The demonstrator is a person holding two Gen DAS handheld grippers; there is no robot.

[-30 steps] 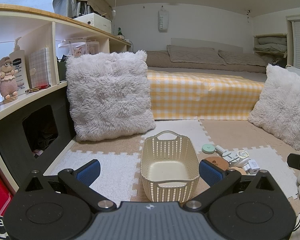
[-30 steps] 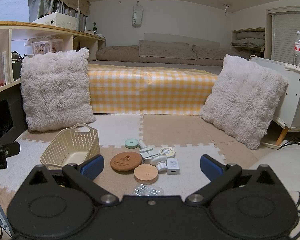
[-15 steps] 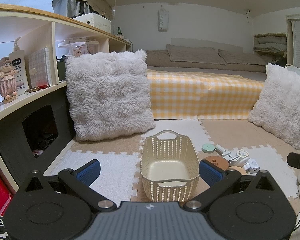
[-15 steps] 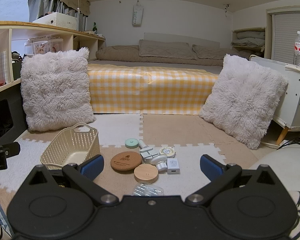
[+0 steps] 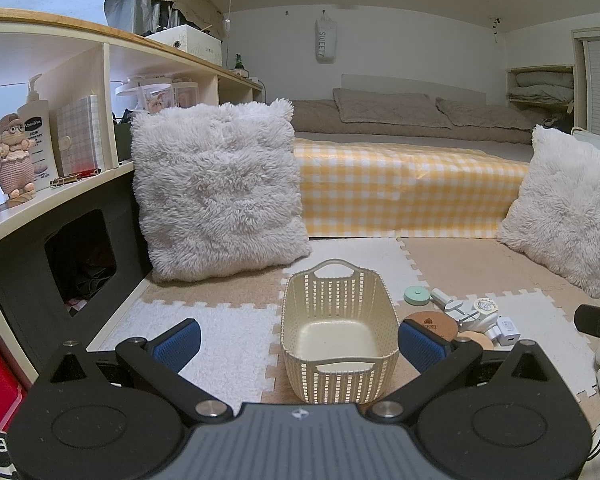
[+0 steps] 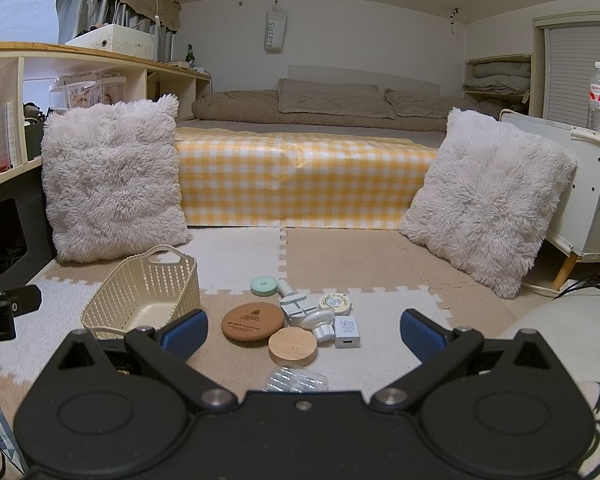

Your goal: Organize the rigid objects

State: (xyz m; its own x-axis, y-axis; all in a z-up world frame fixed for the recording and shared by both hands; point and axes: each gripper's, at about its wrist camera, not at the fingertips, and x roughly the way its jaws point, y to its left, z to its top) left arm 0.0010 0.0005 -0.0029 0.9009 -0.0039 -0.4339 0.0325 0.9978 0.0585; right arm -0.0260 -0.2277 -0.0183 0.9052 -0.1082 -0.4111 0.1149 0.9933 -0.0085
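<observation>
A cream woven basket stands on the foam floor mat with nothing in it. Right of it lies a cluster of small items: a cork coaster, a round wooden disc, a mint round tin, a white clamp-like gadget, a small yellow-rimmed tin, a white charger plug and a clear plastic pack. My left gripper is open, hovering before the basket. My right gripper is open, held above the cluster.
Two fluffy white cushions lean at either side of a bed with a yellow checked cover. A shelf unit runs along the left. A white cabinet stands at the right, with cables on the floor.
</observation>
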